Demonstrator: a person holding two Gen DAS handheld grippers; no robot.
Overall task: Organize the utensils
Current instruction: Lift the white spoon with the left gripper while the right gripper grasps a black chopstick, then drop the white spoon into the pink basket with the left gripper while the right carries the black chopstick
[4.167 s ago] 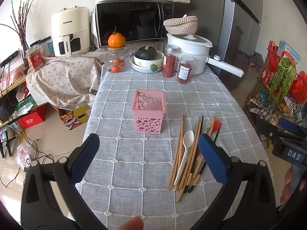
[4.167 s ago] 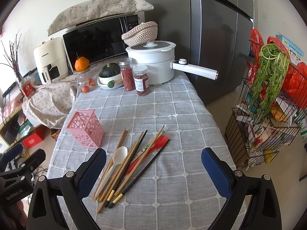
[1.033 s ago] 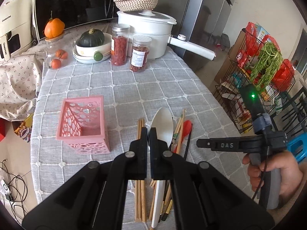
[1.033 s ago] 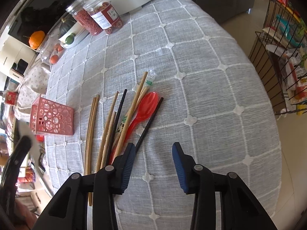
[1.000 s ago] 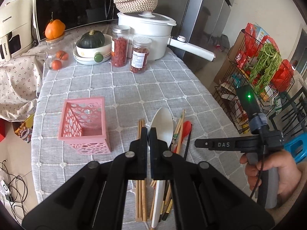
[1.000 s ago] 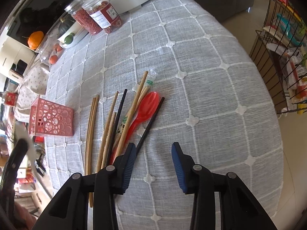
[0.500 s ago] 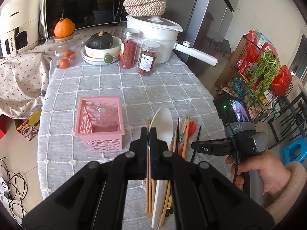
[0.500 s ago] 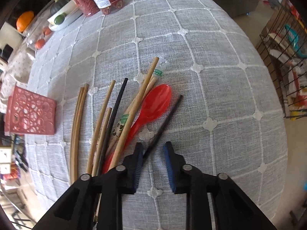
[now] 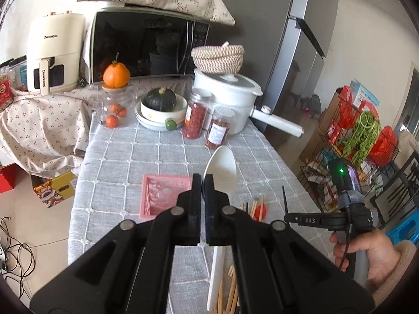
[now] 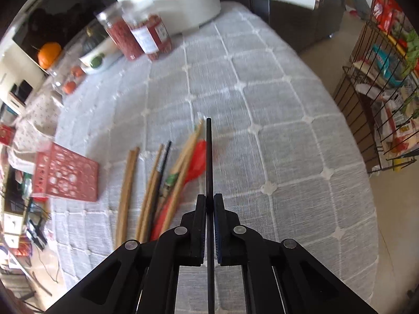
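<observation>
Left gripper (image 9: 202, 183): jaws pinching white spoon (image 9: 221, 166), lifted above the grey tablecloth (image 9: 162, 154), near right of pink basket (image 9: 159, 196). Right gripper (image 10: 208, 204): jaws clamped on black chopstick (image 10: 208, 157), raised above remaining chopsticks (image 10: 154, 180) and red spoon (image 10: 197, 162).

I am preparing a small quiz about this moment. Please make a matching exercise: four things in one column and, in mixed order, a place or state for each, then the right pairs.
Things
1. white spoon
2. black chopstick
3. red spoon
4. pink basket

Places or states
A. lying on the tablecloth among wooden chopsticks
B. clamped in the right gripper
C. standing on the table, nothing held in it
D. clamped in the left gripper

Pairs: 1-D, 2-B, 3-A, 4-C
</observation>
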